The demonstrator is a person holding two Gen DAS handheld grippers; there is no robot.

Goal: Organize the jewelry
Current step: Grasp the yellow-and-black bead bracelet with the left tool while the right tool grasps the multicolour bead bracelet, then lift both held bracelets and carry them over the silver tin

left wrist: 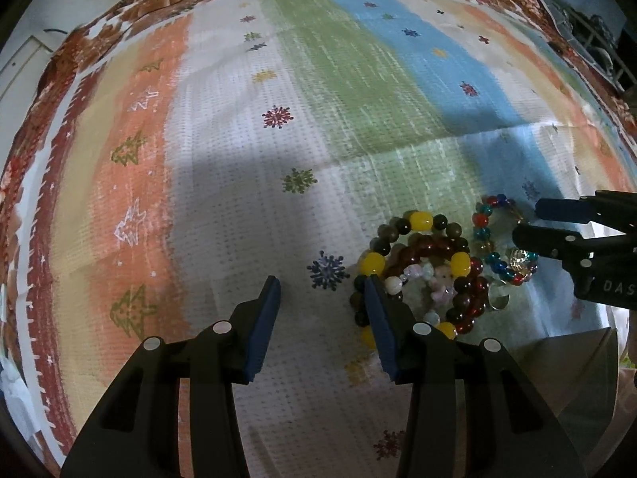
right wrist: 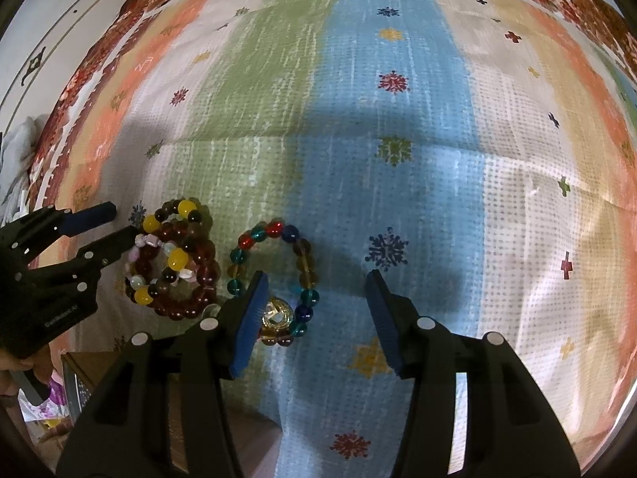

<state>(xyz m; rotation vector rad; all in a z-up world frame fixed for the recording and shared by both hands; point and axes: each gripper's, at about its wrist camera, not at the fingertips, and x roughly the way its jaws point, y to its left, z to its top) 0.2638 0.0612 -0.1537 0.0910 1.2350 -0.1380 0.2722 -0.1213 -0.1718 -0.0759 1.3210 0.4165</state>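
A pile of bead bracelets lies on the striped cloth: one of yellow and dark beads (left wrist: 422, 220) (right wrist: 184, 207), a dark red one (left wrist: 469, 310) (right wrist: 187, 306) and a pale pink and white one (left wrist: 438, 275) (right wrist: 147, 241). Just right of the pile lies a teal, red, blue and amber bracelet (left wrist: 481, 219) (right wrist: 272, 230) with a gold charm (right wrist: 276, 314). My left gripper (left wrist: 322, 318) (right wrist: 123, 221) is open at the pile's left edge, its right finger over some beads. My right gripper (right wrist: 316, 310) (left wrist: 527, 221) is open, with the charm end of the multicoloured bracelet between its pads, untouched.
The striped cloth (right wrist: 390, 151) with snowflake prints covers the table, over a floral cloth (left wrist: 131, 12) at the far edge. A grey box (left wrist: 577, 378) (right wrist: 77, 378) stands at the near edge below the bracelets. A hand shows at the lower left in the right wrist view.
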